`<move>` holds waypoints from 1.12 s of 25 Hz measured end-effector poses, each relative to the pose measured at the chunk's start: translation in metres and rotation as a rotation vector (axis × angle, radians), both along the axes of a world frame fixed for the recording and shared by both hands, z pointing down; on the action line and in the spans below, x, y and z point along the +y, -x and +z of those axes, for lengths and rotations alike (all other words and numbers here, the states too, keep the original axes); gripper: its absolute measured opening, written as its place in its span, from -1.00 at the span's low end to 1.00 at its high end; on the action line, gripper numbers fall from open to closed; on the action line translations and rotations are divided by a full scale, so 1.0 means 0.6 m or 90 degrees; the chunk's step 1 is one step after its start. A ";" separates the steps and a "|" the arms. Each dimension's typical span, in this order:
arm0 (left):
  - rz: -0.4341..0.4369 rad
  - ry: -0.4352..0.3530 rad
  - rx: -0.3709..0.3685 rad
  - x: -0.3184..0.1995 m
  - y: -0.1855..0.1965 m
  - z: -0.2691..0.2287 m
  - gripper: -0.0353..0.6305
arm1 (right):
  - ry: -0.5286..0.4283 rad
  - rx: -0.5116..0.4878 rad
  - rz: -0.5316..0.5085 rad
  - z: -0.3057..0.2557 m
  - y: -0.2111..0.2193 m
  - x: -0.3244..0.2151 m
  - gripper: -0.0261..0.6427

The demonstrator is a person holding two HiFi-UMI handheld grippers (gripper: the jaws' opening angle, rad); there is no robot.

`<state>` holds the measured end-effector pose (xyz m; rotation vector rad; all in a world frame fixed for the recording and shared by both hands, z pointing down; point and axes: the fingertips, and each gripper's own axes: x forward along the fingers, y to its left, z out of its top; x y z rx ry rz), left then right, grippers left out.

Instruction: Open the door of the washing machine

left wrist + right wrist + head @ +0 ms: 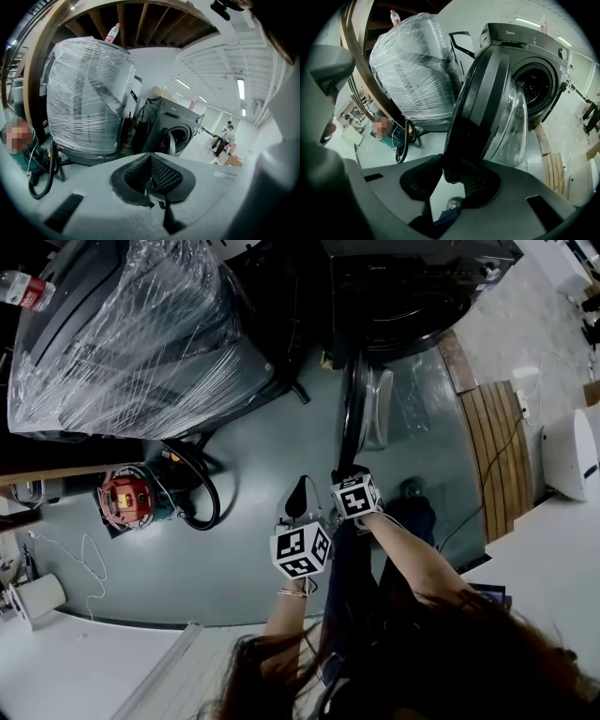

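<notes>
The dark washing machine (412, 282) stands at the top of the head view with its drum opening (536, 86) uncovered. Its round door (354, 404) is swung out toward me and shows edge-on; in the right gripper view the door (487, 108) with its clear bowl fills the middle. My right gripper (349, 476) is shut on the door's outer edge, which sits between the jaws (449, 174). My left gripper (298, 501) hangs just left of it, away from the door. Its pads meet with nothing between them (151, 180). From the left gripper view the machine (171, 133) is farther off.
A large appliance wrapped in plastic film (141, 329) stands left of the washer, with a bottle (26, 289) on top. A red machine (127, 498) and a black hose loop (202, 488) lie on the floor. Wooden slats (497, 456) are at the right. People (226, 138) stand far off.
</notes>
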<state>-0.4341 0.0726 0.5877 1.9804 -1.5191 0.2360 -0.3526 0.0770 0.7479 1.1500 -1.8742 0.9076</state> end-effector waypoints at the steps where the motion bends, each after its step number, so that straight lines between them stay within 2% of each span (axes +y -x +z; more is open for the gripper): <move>1: -0.004 0.001 -0.001 0.000 0.007 0.001 -0.86 | 0.000 -0.003 0.002 0.001 0.008 -0.003 -0.59; 9: -0.037 0.009 -0.004 0.001 0.059 0.011 -0.86 | 0.014 -0.020 0.029 0.001 0.067 -0.022 -0.59; 28: -0.110 0.019 -0.004 0.004 0.155 0.037 -0.86 | 0.007 -0.042 0.025 0.004 0.182 -0.082 -0.58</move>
